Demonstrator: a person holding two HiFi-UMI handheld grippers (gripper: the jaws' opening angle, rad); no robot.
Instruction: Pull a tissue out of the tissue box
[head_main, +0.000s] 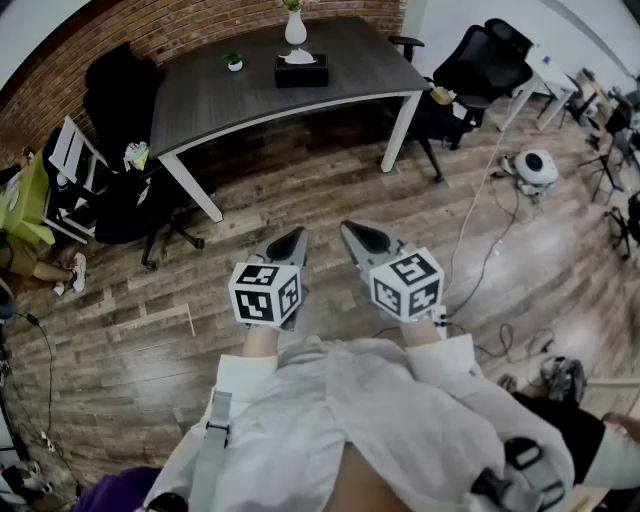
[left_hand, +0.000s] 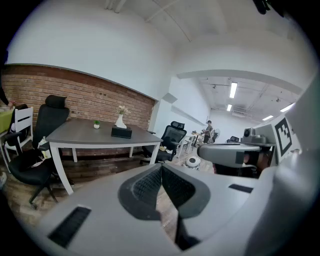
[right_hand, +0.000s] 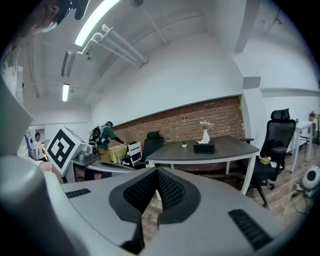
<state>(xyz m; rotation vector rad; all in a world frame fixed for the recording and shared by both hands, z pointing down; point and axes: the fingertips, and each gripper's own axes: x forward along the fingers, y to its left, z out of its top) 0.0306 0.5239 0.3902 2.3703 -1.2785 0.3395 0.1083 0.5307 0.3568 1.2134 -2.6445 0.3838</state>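
left gripper view shows the grey left gripper with its two black ribbed pads pressed together and nothing between them. the grey right gripper is likewise closed tip to tip and empty in its own view. both are held side by side above the brown wooden plank floor, touching nothing. the black rectangular tissue box stands well ahead of both sets of fingertips, on the dark grey table with white legs. a white tissue pokes up from its top slot. beyond the box from the fingertips stands a white ceramic vase, and left of the box a small potted green plant.
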